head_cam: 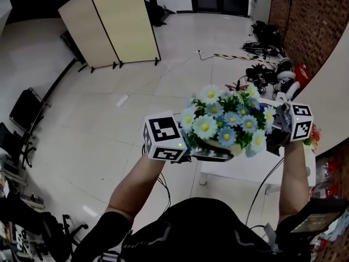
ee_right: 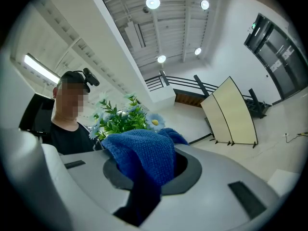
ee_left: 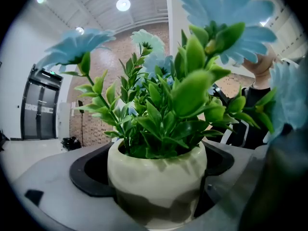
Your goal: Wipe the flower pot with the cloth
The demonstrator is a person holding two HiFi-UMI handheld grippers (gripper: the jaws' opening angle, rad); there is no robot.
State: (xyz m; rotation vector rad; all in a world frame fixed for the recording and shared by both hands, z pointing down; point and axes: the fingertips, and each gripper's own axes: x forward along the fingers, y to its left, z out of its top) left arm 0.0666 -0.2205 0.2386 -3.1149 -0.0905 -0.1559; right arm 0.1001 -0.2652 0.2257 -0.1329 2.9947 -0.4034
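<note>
A cream flower pot [ee_left: 156, 177] with green leaves and pale blue daisies [head_cam: 229, 121] is held up in the air. My left gripper [ee_left: 159, 186] is shut on the flower pot, with the jaws on either side of its body. In the head view the left gripper [head_cam: 210, 152] sits under the bouquet, and the pot is mostly hidden by the blooms. My right gripper [ee_right: 144, 177] is shut on a blue knitted cloth [ee_right: 142, 153]. The plant [ee_right: 122, 119] shows just beyond it. In the head view the right gripper [head_cam: 275, 130] is at the bouquet's right side.
A white table [head_cam: 245, 168] stands below the pot. A brick wall [head_cam: 311, 21] and cables with bags [head_cam: 262, 72] lie at the right. Folding beige screens [head_cam: 109, 26] stand on the tiled floor at the back left. Black chairs [head_cam: 24, 111] line the left.
</note>
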